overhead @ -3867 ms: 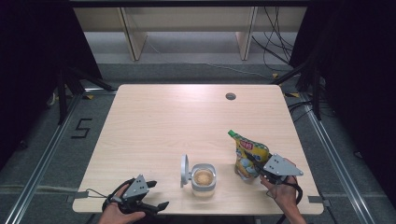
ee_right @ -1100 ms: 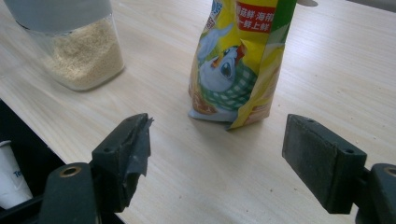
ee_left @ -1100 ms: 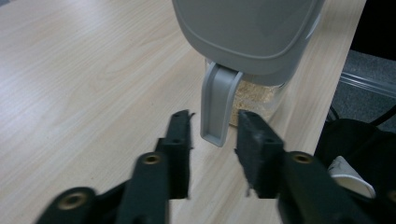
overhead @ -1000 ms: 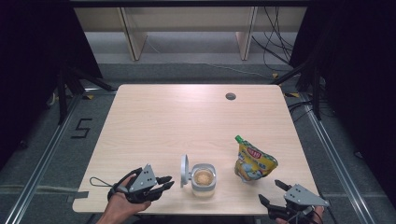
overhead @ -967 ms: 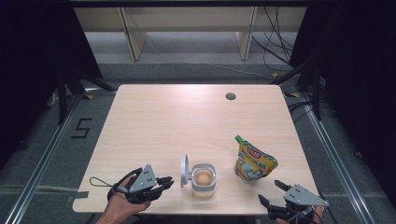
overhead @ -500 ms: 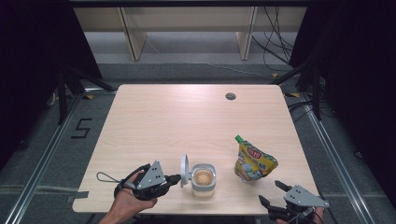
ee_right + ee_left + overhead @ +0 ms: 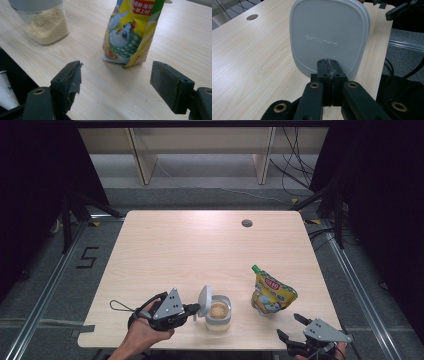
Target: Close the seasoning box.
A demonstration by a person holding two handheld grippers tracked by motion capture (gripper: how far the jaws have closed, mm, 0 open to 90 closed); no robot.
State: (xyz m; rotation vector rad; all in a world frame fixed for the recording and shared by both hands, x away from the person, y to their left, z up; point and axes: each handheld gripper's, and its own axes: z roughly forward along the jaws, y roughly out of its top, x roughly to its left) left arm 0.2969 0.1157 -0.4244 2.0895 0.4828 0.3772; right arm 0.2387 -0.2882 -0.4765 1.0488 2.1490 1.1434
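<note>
Near edge: right tool [image 7: 296, 326] spread, idle short of the upright pouch [image 7: 272, 291]; left tool [image 7: 189, 310] pinched on the raised lid [image 7: 203, 301] beside the open, grain-filled jar [image 7: 218, 312] on the worktop [image 7: 200, 245]; filling apparently still ahead.

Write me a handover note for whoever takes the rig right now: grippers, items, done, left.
Left gripper: shut on the grey lid, which stands on edge beside the jar.
Right gripper: open, empty, short of the yellow pouch.
Items: the jar of pale grains and the upright pouch stand near the table's front edge.
Done: the lid is off the jar.
Left: probably closing the jar, or handling the pouch.
</note>
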